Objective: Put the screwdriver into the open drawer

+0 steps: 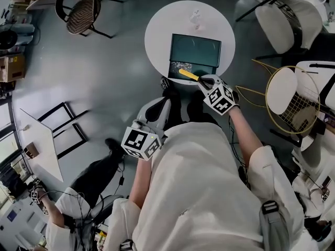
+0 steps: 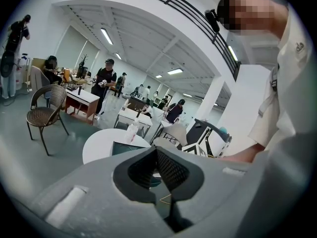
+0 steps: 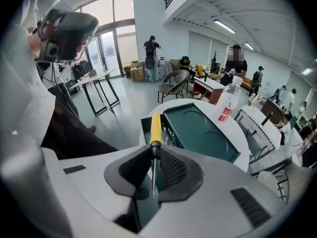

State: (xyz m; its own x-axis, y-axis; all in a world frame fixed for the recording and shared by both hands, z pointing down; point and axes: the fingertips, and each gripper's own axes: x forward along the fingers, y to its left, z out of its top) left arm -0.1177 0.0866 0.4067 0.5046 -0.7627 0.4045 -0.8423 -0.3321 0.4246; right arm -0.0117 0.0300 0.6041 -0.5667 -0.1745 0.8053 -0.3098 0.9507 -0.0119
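Carry-and-lower step, by the look of the pose: screwdriver [image 3: 155,128] pinched by its thin metal shaft in the right gripper [image 3: 154,168], yellow handle sticking out ahead toward the far side.

Keep the pinch firm. A smooth round shaft probably swivels or slips easily with the heavier handle hanging out front. Bring the handle down low over the open drawer [image 3: 144,127] before letting go, and lay it lengthwise so that neither end catches on a wall. Avoid a drop from height, since it would likely bounce off the crinkled shiny stuff lying inside. Mind the green box [image 1: 195,50] just beyond the drawer. Steer clear of the bottle [image 3: 227,104] farther off on the round white counter [image 1: 157,30].

In the head view, handle above the drawer, roughly over its middle. Gripper just to the near right of it, at the counter's near edge. No contact with drawer or contents, as far as can be told.

Left gripper [image 2: 157,168] pressed together on nothing, well apart to the near left, low by the lap, no part in this step.
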